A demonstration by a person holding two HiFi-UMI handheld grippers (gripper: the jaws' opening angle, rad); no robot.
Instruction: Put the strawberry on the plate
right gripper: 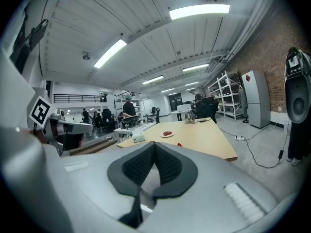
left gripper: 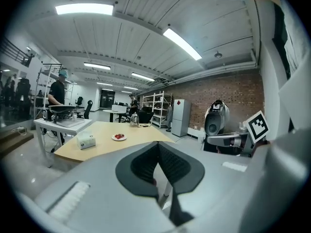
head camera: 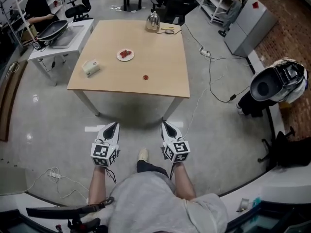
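A loose red strawberry point(head camera: 145, 77) lies on the wooden table point(head camera: 160, 57), near its front edge. A white plate point(head camera: 125, 55) with red strawberries on it sits further back, left of centre. The plate point(left gripper: 118, 137) also shows in the left gripper view, and both the plate point(right gripper: 167, 134) and the loose strawberry point(right gripper: 179, 144) in the right gripper view. My left gripper point(head camera: 113, 127) and right gripper point(head camera: 165, 126) hang over the floor in front of the table, well short of it. Both have their jaws together and hold nothing.
On the table stand a small white box point(head camera: 91, 67) at the left and a metal kettle point(head camera: 152, 21) at the back. A white side table point(head camera: 63, 39) with a pan stands left. Cables point(head camera: 210, 72) run over the floor at right, beside a round machine point(head camera: 278, 82).
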